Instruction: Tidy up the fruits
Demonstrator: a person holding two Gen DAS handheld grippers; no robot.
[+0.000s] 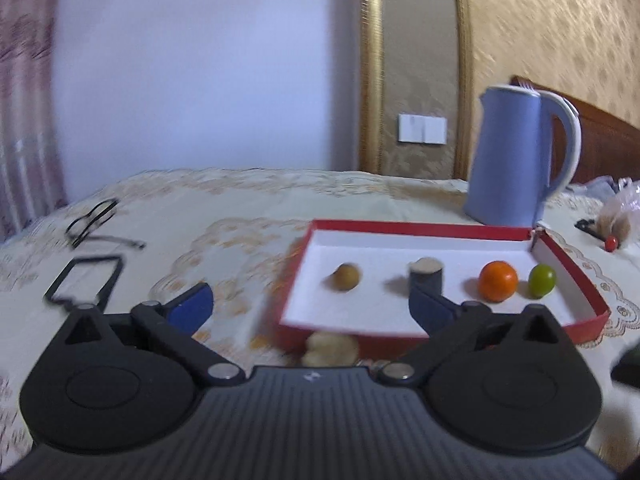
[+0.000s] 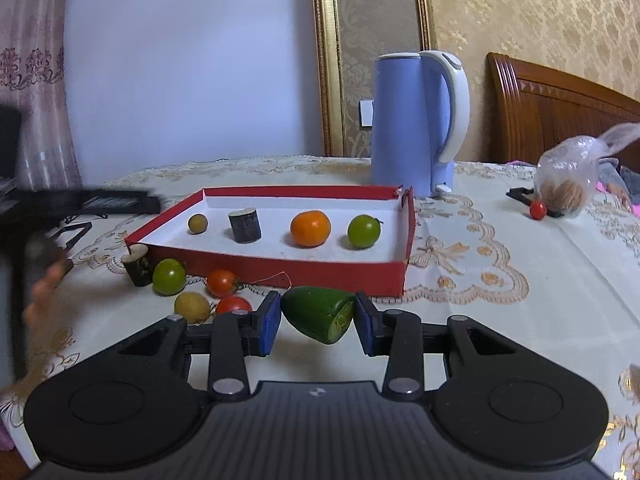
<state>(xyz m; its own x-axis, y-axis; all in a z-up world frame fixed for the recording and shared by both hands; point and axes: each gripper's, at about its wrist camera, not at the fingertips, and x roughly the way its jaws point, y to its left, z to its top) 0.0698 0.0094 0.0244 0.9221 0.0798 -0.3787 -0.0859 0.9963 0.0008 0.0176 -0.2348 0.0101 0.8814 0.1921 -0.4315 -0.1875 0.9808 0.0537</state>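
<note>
A red tray (image 2: 280, 270) with a white floor holds a small tan fruit (image 2: 197, 223), a dark cut cylinder piece (image 2: 245, 225), an orange (image 2: 311, 228) and a green fruit (image 2: 363, 231). My right gripper (image 2: 317, 322) is closed on a green cut cucumber end (image 2: 316, 318) just in front of the tray. To its left lie a dark stump piece (image 2: 137, 265), a green fruit (image 2: 169, 277), two red tomatoes (image 2: 221, 282) and a yellow fruit (image 2: 192, 307). My left gripper (image 1: 308, 304) is open and empty at the tray's (image 1: 360, 338) near left corner, above a pale fruit (image 1: 332, 350).
A blue kettle (image 2: 416, 124) stands behind the tray. A plastic bag (image 2: 566, 180) and a red tomato (image 2: 538, 210) lie at the far right. Glasses (image 1: 94, 220) and a black frame (image 1: 86, 280) lie on the left of the tablecloth.
</note>
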